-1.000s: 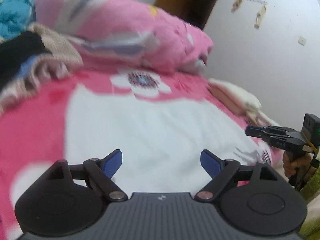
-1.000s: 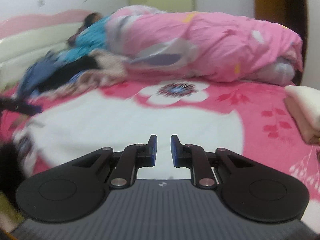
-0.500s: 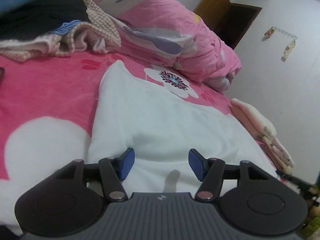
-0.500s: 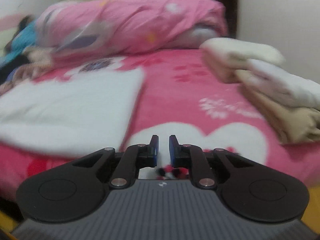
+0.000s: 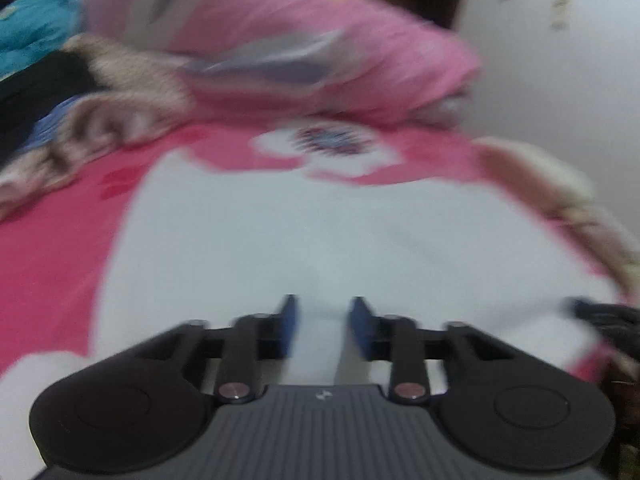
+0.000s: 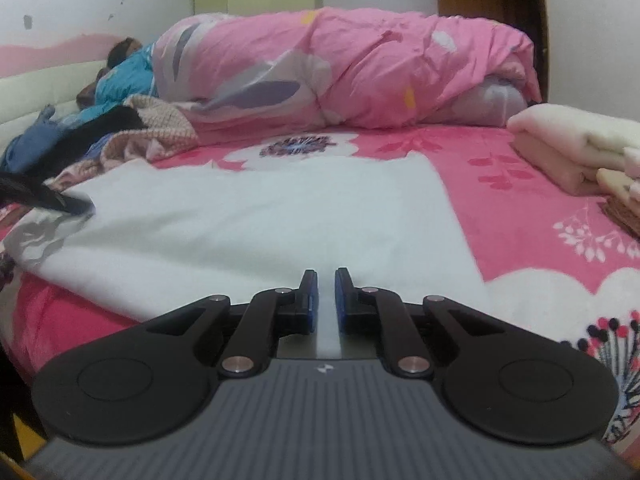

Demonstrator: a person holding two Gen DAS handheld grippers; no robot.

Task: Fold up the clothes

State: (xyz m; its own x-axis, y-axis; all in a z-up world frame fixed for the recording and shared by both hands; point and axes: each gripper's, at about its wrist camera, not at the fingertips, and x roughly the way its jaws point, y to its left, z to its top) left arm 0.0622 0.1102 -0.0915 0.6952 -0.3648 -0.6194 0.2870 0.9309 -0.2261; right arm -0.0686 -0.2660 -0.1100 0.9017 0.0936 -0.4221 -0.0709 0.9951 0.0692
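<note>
White garment (image 6: 256, 220) is lying spread flat on the pink flowered bed (image 6: 520, 216); left hand-held gripper (image 5: 322, 328) has just been closing, its near edge pinched between the pads; right hand-held gripper (image 6: 323, 300) is sitting closed at that edge, grip on cloth unclear; folded stack (image 6: 576, 156) is resting well apart.

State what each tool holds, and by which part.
Cannot be told. The left tool and right tool have just been closing their jaws at the near edge of the white garment, cloth showing between them; no firm grip is visible.
</note>
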